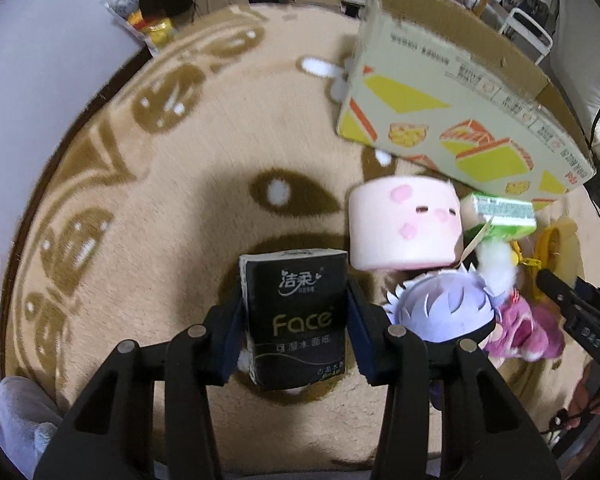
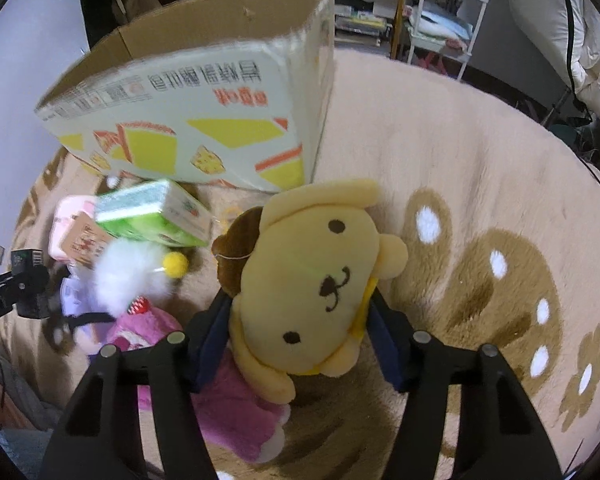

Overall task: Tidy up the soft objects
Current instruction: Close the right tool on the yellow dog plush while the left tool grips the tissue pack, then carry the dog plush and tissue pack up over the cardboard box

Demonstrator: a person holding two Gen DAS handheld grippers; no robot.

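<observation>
My left gripper [image 1: 295, 300] is shut on a black tissue pack [image 1: 296, 320] and holds it upright above the beige carpet [image 1: 140, 220]. My right gripper [image 2: 300, 304] is shut on a yellow dog plush [image 2: 312, 280], its pads pressing both sides of the head. Between the two grippers lies a pile of soft things: a pink roll [image 1: 404, 224], a green tissue box [image 2: 152, 216], a purple-haired doll [image 1: 440, 312], a white fluffy toy [image 2: 128, 276] and a pink plush [image 2: 228, 412]. An open cardboard box [image 2: 204, 120] printed with cake pictures stands just behind the pile.
The round carpet has a brown bear and flower pattern [image 2: 500, 288]. Shelves and a white rack [image 2: 448, 12] stand beyond its far edge. A snack bag [image 1: 148, 24] lies at the carpet's far left. A grey sleeve [image 1: 20, 420] shows at the bottom left.
</observation>
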